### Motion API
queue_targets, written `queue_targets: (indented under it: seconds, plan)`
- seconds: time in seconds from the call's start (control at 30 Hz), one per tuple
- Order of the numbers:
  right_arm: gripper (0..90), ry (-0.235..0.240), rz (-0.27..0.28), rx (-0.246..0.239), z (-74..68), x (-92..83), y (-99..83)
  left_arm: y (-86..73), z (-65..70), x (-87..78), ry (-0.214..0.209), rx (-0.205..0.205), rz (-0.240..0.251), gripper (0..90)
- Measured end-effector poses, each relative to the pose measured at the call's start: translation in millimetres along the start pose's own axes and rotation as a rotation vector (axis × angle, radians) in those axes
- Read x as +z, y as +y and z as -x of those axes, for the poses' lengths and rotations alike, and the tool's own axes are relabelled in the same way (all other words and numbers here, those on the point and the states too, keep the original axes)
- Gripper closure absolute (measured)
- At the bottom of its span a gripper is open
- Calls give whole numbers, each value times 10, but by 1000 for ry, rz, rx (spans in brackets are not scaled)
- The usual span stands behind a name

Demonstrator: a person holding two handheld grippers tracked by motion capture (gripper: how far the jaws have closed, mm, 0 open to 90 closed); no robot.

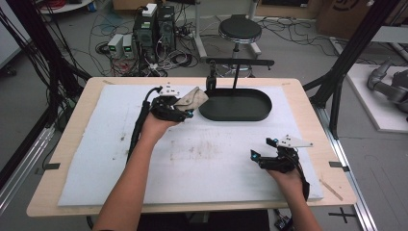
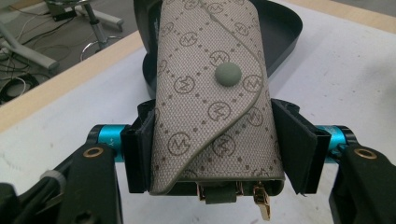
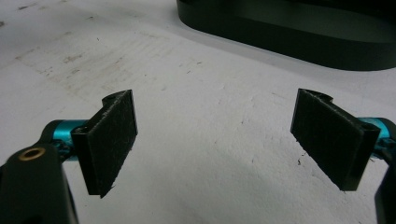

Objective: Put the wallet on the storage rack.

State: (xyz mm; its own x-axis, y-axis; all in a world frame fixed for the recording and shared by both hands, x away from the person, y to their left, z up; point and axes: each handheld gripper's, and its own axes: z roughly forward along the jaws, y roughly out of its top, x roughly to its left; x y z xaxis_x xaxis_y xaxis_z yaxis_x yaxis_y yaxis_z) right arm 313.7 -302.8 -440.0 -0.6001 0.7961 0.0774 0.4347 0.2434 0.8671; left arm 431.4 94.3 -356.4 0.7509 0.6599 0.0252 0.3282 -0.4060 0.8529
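A beige monogrammed key pouch [image 2: 212, 102] with a grey snap button is clamped between the jaws of my left gripper [image 2: 219, 149], gold clips hanging at its near end. In the high view the left gripper [image 1: 185, 107] holds the pouch [image 1: 192, 98] above the mat, just left of the black oval tray [image 1: 235, 104]. In the left gripper view the tray [image 2: 285, 32] lies right behind the pouch. My right gripper [image 1: 263, 148] rests low over the mat at the front right. Its jaws stand wide apart over bare white mat in the right gripper view [image 3: 219, 144].
A white mat [image 1: 192, 159] covers the wooden table [image 1: 77, 110]. A black bracket [image 1: 238, 62] stands behind the tray. Beyond the table are a stool [image 1: 239, 30], computer boxes [image 1: 154, 26] and loose cables on the floor. The tray's wall [image 3: 289, 37] lies ahead of the right gripper.
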Motion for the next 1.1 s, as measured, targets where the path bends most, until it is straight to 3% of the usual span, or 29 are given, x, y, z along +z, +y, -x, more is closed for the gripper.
queue_targets:
  seconds: [0.3,0.53,0.73,1.03,1.1]
  plan:
    - [149,0,-2,4,4,-2,0,325,86,321,-73,66,-22,373]
    - [149,-4,0,2,9,4,2,513,153,666,-89,110,-63,374]
    - [149,-3,0,-2,5,12,5,596,172,1002,-101,121,-94,373]
    - [149,0,-3,-10,-19,29,10,602,127,1495,-99,89,-118,373]
    - [149,1,-1,-9,-17,28,9,577,120,1599,-90,89,-151,373]
